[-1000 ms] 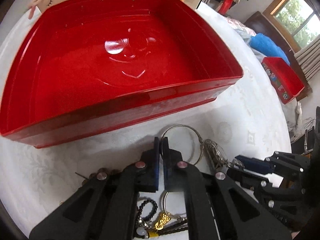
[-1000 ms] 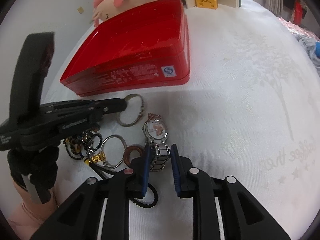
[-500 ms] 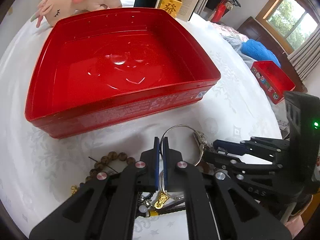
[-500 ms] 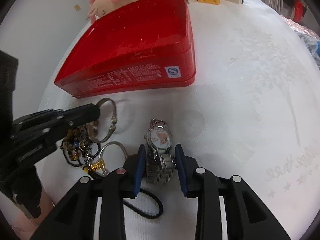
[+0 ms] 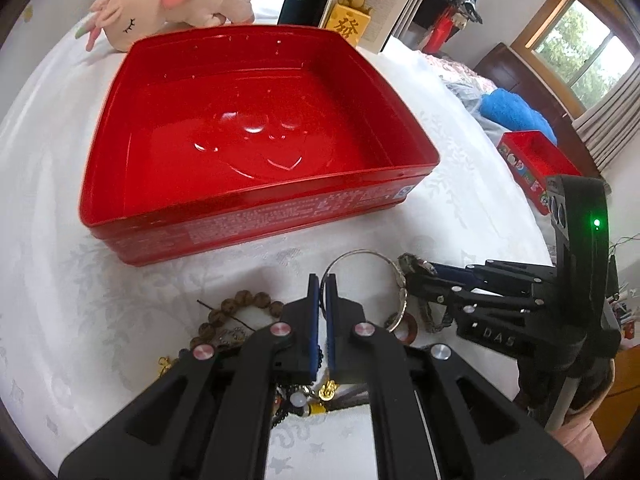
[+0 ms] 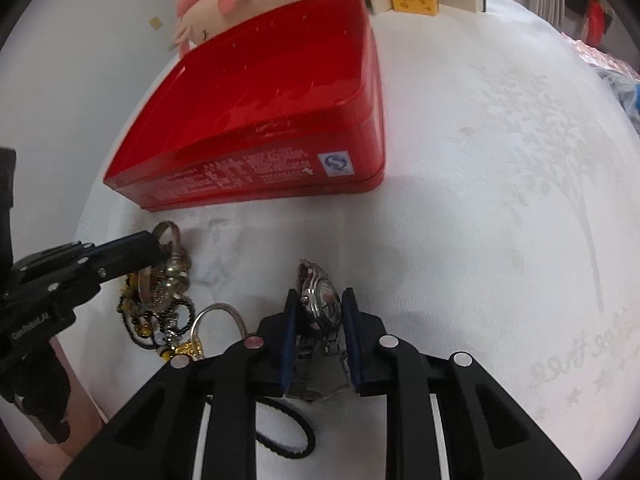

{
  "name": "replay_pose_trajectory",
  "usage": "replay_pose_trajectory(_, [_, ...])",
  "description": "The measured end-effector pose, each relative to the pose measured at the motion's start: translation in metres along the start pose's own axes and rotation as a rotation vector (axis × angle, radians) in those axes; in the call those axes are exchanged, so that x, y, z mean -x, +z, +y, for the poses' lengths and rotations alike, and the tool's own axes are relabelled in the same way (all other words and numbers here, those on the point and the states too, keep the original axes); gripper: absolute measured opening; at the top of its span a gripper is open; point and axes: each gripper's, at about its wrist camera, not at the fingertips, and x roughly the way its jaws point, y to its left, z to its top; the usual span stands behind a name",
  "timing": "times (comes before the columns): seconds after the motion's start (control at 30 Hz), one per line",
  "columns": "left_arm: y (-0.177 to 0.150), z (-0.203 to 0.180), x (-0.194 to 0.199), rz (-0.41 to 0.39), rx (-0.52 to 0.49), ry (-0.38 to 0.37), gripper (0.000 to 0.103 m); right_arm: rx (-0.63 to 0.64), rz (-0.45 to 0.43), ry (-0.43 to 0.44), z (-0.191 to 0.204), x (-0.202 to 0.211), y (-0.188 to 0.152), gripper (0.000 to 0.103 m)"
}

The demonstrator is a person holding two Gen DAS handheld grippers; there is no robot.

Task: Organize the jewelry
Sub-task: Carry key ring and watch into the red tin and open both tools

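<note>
The red box (image 5: 256, 152) is empty. Left hand-held gripper (image 5: 322, 280) pinches a bangle (image 5: 362, 258); right hand-held gripper (image 6: 320, 308) clamps a watch (image 6: 322, 300); beads (image 5: 240, 306) remain beside the box.

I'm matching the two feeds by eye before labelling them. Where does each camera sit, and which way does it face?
Left wrist: rides the left gripper, looking along shut fingers pinching a silver bangle, toward the open red tin; the right gripper shows at right.
Right wrist: rides the right gripper, fingers around a watch, facing the tin's side.
Shared: tin, plush toy, white tablecloth.
</note>
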Motion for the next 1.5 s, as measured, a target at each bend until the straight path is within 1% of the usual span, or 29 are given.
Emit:
replay_pose_trajectory(0.13, [0.0, -0.005, 0.014, -0.026, -0.014, -0.019, 0.001, 0.004, -0.044, 0.03, -0.002, 0.025, 0.0, 0.021])
replay_pose_trajectory(0.27, [0.004, -0.01, 0.034, -0.069, -0.03, -0.047, 0.001, 0.027, -0.117, 0.056, 0.004, 0.059, 0.008, 0.021])
replay_pose_trajectory(0.37, [0.014, -0.009, 0.045, -0.102, -0.025, -0.036, 0.001, 0.046, -0.168, 0.066, 0.011, 0.08, 0.018, 0.021])
replay_pose_trajectory(0.43, [0.023, -0.004, 0.05, -0.114, -0.011, -0.028, 0.001, 0.056, -0.191, 0.063, 0.013, 0.086, 0.029, 0.021])
replay_pose_trajectory(0.53, [0.04, 0.008, 0.051, -0.133, 0.013, 0.013, 0.001, 0.062, -0.214, 0.072, 0.023, 0.085, 0.054, 0.021])
replay_pose_trajectory(0.63, [0.061, 0.021, 0.042, -0.123, 0.043, 0.037, 0.001, 0.067, -0.211, 0.063, 0.031, 0.076, 0.078, 0.021])
replay_pose_trajectory(0.7, [0.072, 0.029, 0.034, -0.113, 0.057, 0.063, 0.001, 0.064, -0.191, 0.065, 0.032, 0.063, 0.095, 0.021])
replay_pose_trajectory(0.8, [0.088, 0.043, 0.015, -0.073, 0.083, 0.083, 0.001, 0.057, -0.15, 0.055, 0.031, 0.036, 0.117, 0.021])
replay_pose_trajectory(0.87, [0.095, 0.051, 0.001, -0.046, 0.096, 0.105, 0.001, 0.051, -0.123, 0.039, 0.027, 0.019, 0.124, 0.021])
replay_pose_trajectory(0.93, [0.099, 0.058, -0.01, -0.022, 0.105, 0.11, 0.002, 0.045, -0.091, 0.032, 0.025, 0.001, 0.132, 0.021])
replay_pose_trajectory(1.1, [0.104, 0.068, -0.03, 0.019, 0.11, 0.12, 0.003, 0.062, -0.044, 0.0, 0.024, -0.025, 0.139, 0.022])
replay_pose_trajectory(1.17, [0.104, 0.067, -0.032, 0.027, 0.105, 0.123, 0.007, 0.076, -0.039, -0.019, 0.026, -0.028, 0.14, 0.023])
replay_pose_trajectory(1.2, [0.104, 0.068, -0.032, 0.029, 0.103, 0.123, 0.008, 0.079, -0.041, -0.026, 0.026, -0.028, 0.14, 0.026])
replay_pose_trajectory(1.23, [0.103, 0.067, -0.032, 0.028, 0.098, 0.127, 0.009, 0.079, -0.043, -0.022, 0.026, -0.028, 0.14, 0.028])
replay_pose_trajectory(1.27, [0.103, 0.067, -0.03, 0.022, 0.098, 0.136, 0.009, 0.078, -0.047, -0.008, 0.025, -0.026, 0.14, 0.028])
replay_pose_trajectory(1.33, [0.103, 0.067, -0.027, 0.017, 0.1, 0.129, 0.009, 0.08, -0.06, 0.002, 0.024, -0.02, 0.14, 0.028])
replay_pose_trajectory(1.5, [0.093, 0.06, -0.007, -0.014, 0.088, 0.122, 0.01, 0.095, -0.108, 0.017, 0.025, 0.009, 0.131, 0.028])
